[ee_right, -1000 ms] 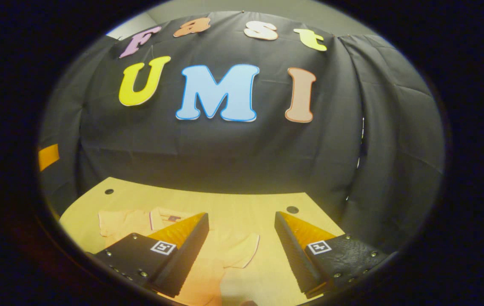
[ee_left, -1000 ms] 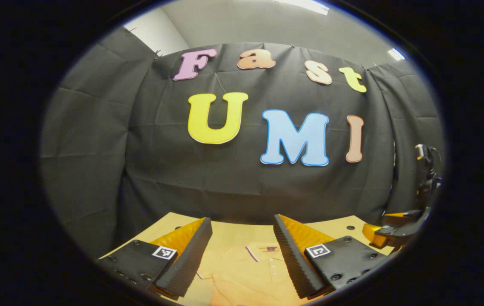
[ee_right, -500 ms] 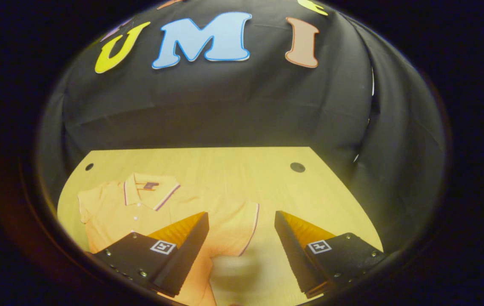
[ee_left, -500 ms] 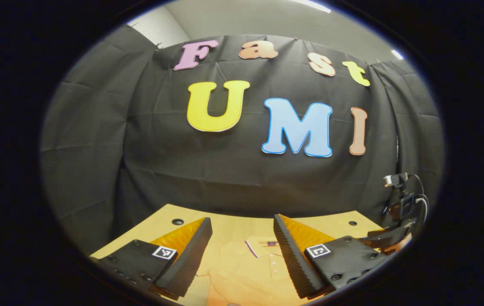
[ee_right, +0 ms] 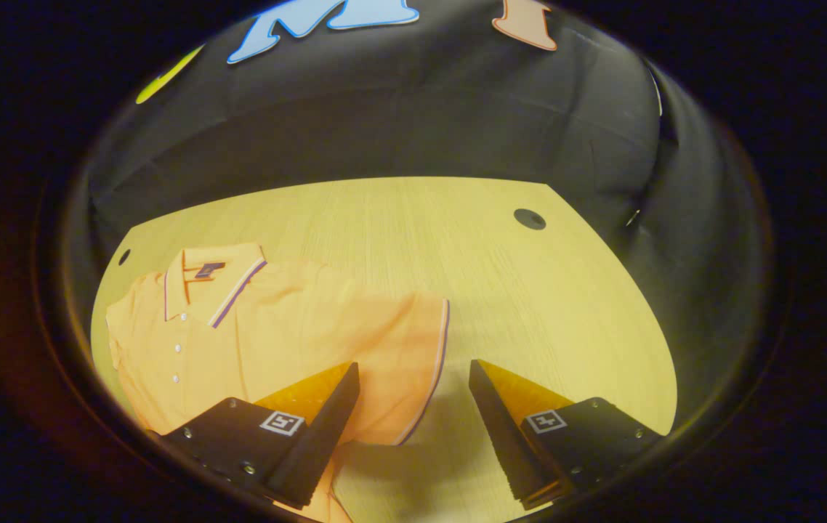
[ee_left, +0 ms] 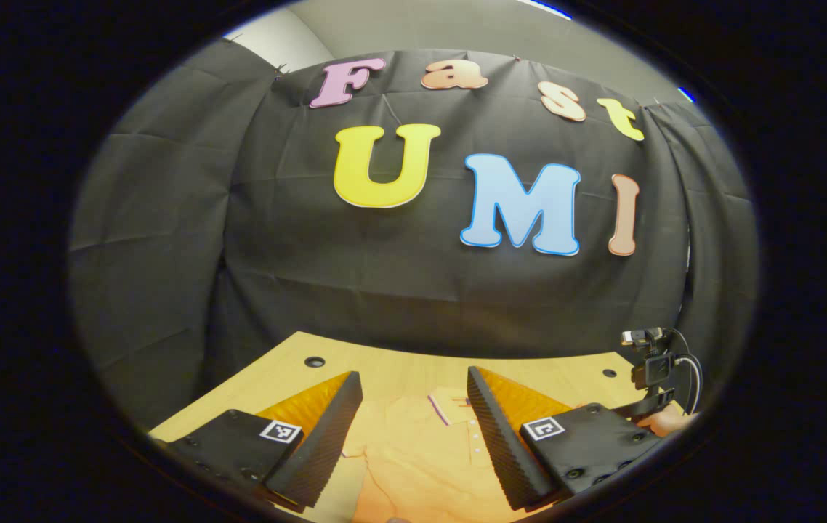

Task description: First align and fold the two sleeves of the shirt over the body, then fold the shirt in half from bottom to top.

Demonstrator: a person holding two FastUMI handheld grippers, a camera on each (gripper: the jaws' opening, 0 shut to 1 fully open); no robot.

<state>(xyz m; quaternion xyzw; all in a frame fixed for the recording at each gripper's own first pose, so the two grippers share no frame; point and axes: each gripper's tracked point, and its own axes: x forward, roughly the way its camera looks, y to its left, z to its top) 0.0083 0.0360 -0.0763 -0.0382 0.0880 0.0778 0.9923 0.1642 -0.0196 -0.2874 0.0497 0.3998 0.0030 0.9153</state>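
Orange polo shirt (ee_right: pixel 275 334) lying flat, front up, on the pale wooden table (ee_right: pixel 530 290), its collar (ee_right: pixel 214 280) toward the booth's cloth wall and one short sleeve (ee_right: pixel 406 363) spread out to the side, unfolded. Right gripper (ee_right: pixel 413 378), jaws apart and holding nothing, poised above the sleeve's trimmed hem, which lies between its fingers in the right gripper view. Left gripper (ee_left: pixel 413 385), jaws likewise apart and empty, above the shirt's buttoned front (ee_left: pixel 421 457); the other gripper and the hand (ee_left: pixel 664 420) holding it appear at that view's right edge.
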